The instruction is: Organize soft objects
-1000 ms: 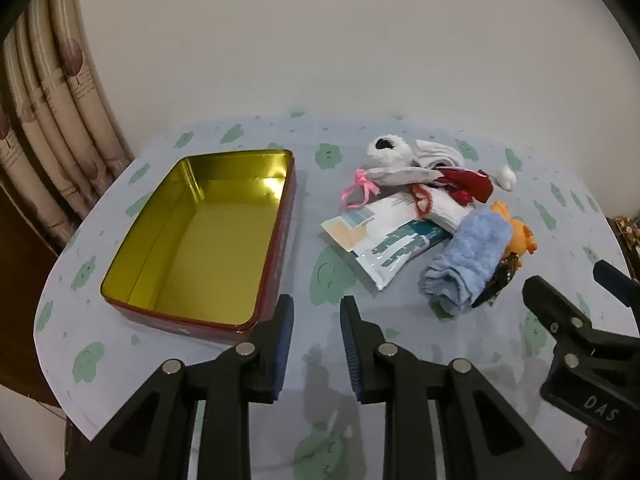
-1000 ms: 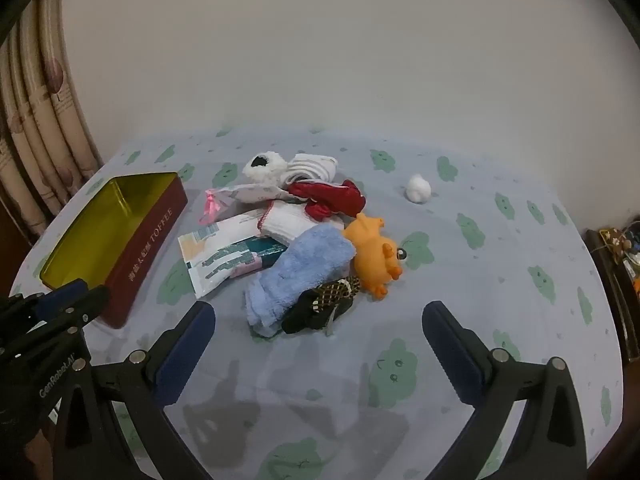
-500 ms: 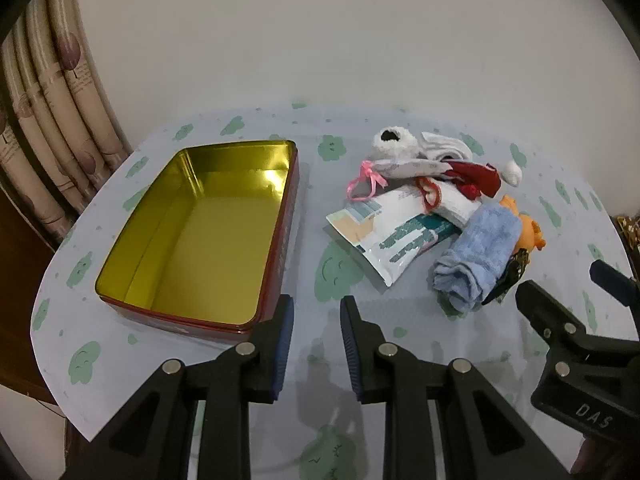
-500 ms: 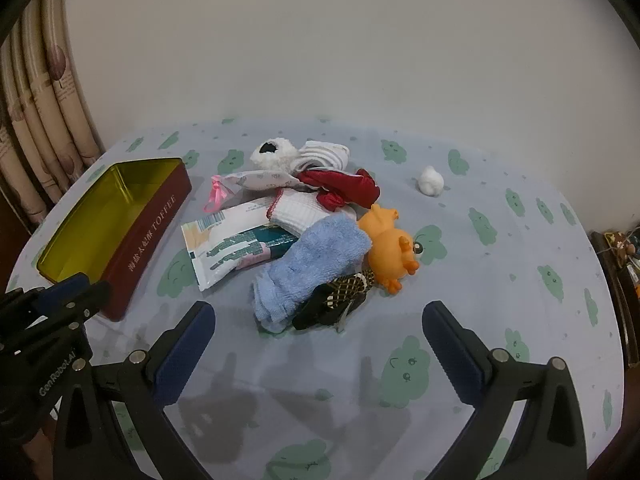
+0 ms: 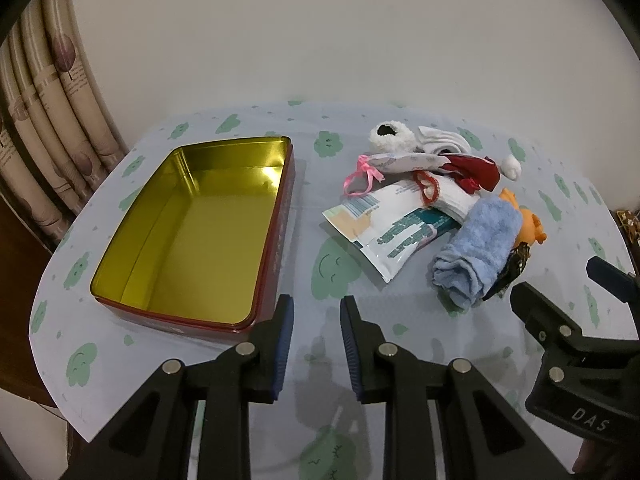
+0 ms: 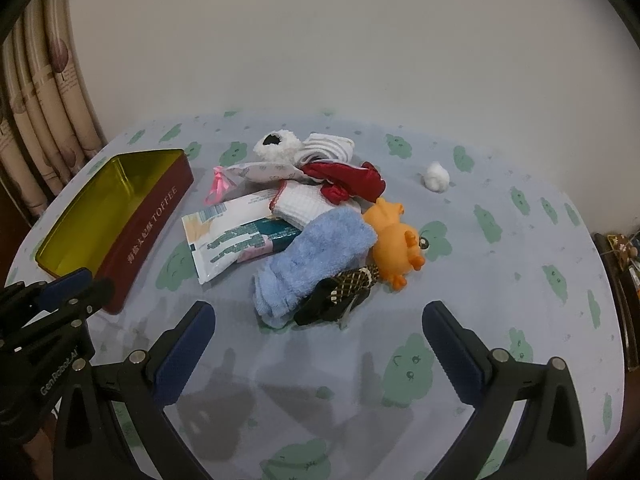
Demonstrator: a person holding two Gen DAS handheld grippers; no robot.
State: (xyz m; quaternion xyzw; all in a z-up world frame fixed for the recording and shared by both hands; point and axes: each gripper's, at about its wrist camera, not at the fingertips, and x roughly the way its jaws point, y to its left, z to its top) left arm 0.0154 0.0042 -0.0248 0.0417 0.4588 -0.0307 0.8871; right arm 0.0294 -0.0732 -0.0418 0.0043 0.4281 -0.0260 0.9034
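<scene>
A heap of soft things lies on the tablecloth: a rolled blue towel, an orange plush toy, a red cloth, a white waffle cloth, a fluffy white sock, a black netted item and a printed packet. The red toffee tin, gold inside and with nothing in it, sits left of the heap. My left gripper hovers by the tin's near right corner, jaws narrowly open, holding nothing. My right gripper stands wide open just short of the towel.
A small white cotton ball lies apart at the back right. Curtains hang at the left and a plain wall rises behind the round table. Dark furniture stands past the table's right edge.
Both views have shifted only slightly. Nothing on the table has moved, and both grippers keep the same jaw width.
</scene>
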